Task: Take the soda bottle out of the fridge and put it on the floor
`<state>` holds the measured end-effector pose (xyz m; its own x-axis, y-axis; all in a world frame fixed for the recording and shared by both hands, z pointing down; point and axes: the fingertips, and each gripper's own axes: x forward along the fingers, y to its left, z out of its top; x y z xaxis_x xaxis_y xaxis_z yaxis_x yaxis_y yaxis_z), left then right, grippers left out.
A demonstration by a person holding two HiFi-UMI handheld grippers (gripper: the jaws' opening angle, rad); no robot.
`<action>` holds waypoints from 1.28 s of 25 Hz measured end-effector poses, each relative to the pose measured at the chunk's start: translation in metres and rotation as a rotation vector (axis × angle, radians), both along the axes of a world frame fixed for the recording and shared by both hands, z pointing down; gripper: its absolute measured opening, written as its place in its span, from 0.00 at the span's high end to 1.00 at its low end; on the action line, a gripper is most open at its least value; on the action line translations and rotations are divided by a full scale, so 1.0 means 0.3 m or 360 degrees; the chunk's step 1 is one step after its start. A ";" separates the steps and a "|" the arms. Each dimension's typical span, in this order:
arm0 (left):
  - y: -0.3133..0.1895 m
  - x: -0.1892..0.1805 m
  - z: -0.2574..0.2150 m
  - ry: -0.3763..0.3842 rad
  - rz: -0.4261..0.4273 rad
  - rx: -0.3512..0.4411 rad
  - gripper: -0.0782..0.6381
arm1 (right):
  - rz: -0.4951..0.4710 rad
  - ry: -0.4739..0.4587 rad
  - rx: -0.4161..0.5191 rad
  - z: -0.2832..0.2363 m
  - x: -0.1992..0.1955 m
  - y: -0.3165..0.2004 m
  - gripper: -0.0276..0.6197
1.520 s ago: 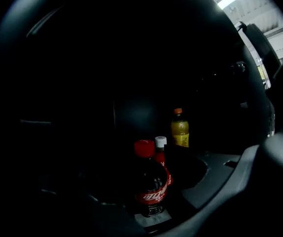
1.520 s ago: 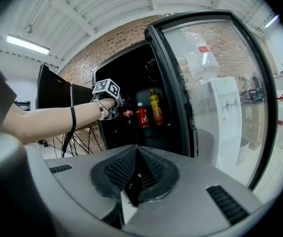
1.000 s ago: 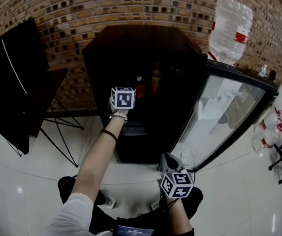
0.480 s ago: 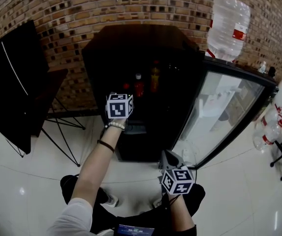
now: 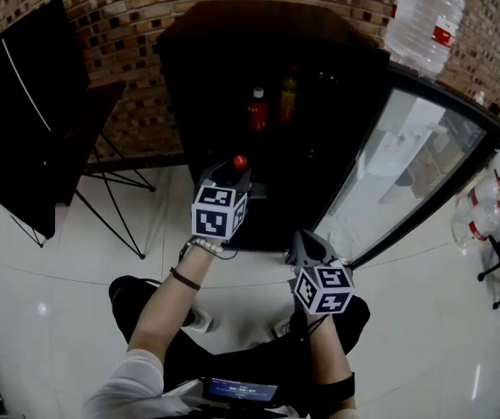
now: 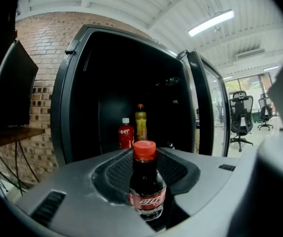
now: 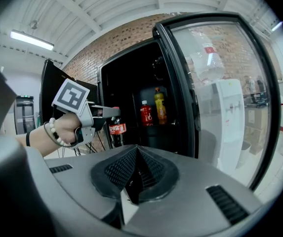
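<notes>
- left gripper (image 6: 145,168): jaws have just been closing and are now clenched on the soda bottle (image 6: 144,184). The pads sit on its upper body, red cap above them and label below. Bottle is upright.
- Change vs a second ago: that gripper was far in at the fridge (image 5: 188,77) shelf, among the bottles. Now it's pulled back near the person and sits lower.
- The soda bottle is out of the cabinet, held in the air in front of the opening, above the floor (image 5: 75,269) and not touching it.
- Left on the far shelf: a red-labelled bottle (image 6: 126,136), with a yellow-green bottle (image 6: 141,125) just to its right.
- right gripper (image 7: 135,174): jaws pinched together with nothing between them. It's parked near, right of the left gripper, by the open glass door (image 5: 407,173), and hasn't shifted.
- My read: extraction is done and only the placement is left.
- Next move likely needs a straight descent, base flat on the tile, with release only after contact.
- Risk: the grip is high on the bottle and the tile looks glossy, so a tilted touchdown could tip it.
</notes>
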<state>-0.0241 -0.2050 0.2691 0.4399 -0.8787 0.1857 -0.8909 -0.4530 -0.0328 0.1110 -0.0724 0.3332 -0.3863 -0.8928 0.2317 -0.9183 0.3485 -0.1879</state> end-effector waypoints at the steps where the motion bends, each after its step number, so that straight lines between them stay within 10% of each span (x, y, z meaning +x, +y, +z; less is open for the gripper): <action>1: 0.024 -0.003 0.042 -0.0008 0.0010 -0.0025 0.70 | -0.0006 0.0004 -0.0012 0.009 -0.005 -0.004 0.91; 32: 0.248 -0.079 1.793 -0.0224 0.0005 -0.1057 0.70 | -0.0073 0.0090 -0.0573 0.479 -0.006 -0.085 0.91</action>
<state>-0.0478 -0.1306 0.8071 0.3744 -0.5569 0.7414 -0.8972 -0.4196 0.1379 0.1091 -0.0978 0.4768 -0.4015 -0.7324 0.5500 -0.9157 0.3104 -0.2552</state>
